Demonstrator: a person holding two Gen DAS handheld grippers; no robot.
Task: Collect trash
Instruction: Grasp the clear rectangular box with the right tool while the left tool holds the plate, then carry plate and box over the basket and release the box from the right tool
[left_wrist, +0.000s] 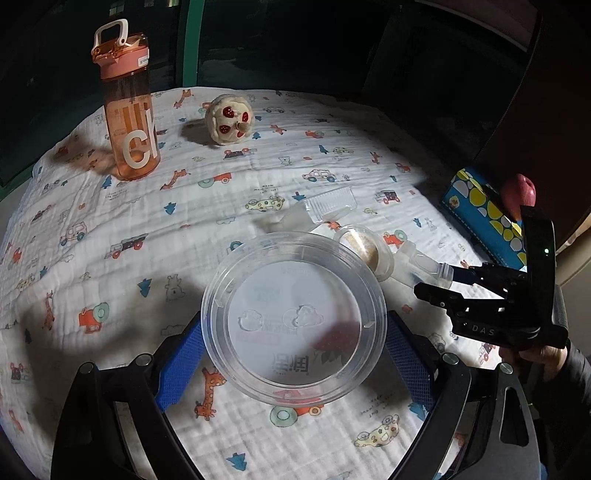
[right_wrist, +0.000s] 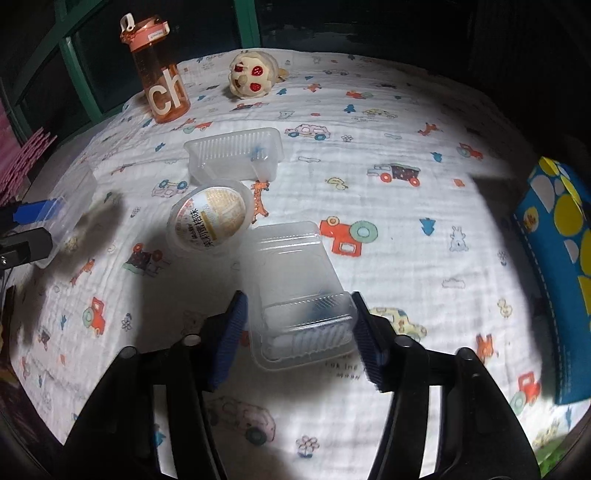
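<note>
A home, likely a child's corner by night. The tabletop wears a white muslin cloth (right_wrist: 369, 206) printed with cars, tractors and giraffes. At its far edge stand an orange drinking bottle (right_wrist: 159, 74) and, beside that, a small plush toy (right_wrist: 251, 77); behind the bottle, green window frames (right_wrist: 79, 79) face darkness.

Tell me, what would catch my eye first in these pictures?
Probably the orange water bottle standing tall at the far left of the cartoon-printed cloth, with a strawberry-patterned plush toy beside it. Nearer, the left gripper holds a round clear plastic tub between its blue pads, while the right gripper straddles a clear plastic tray.
</note>
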